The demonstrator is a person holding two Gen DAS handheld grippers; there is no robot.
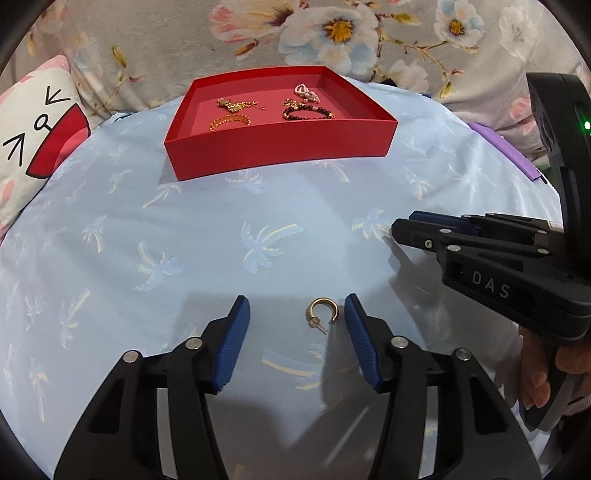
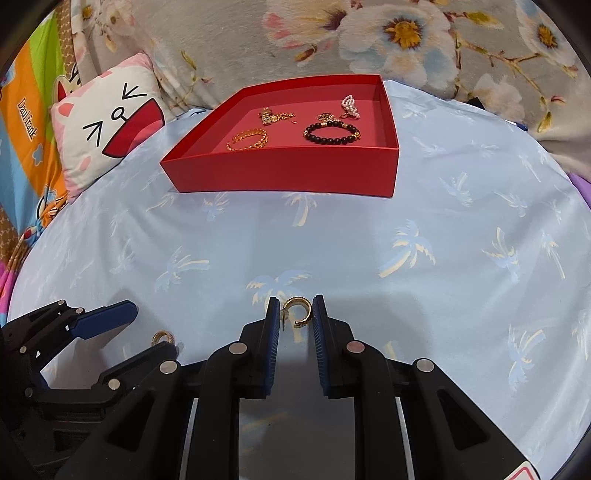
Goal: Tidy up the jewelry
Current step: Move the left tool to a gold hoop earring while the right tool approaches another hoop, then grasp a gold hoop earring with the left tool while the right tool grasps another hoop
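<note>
Two gold hoop earrings are in play on the light blue palm-print cloth. One earring lies flat between the blue pads of my left gripper, nearer the right-hand pad, and neither pad presses on it; the jaws stand open. The other earring sits pinched between the pads of my right gripper, which is shut on it. The red tray stands farther back and holds a gold bracelet, a gold chain, a black bead bracelet and a pearl piece.
A cat-face pillow rests left of the tray, with a floral blanket behind it. A purple object lies at the cloth's right edge. A person's hand holds the right gripper's handle.
</note>
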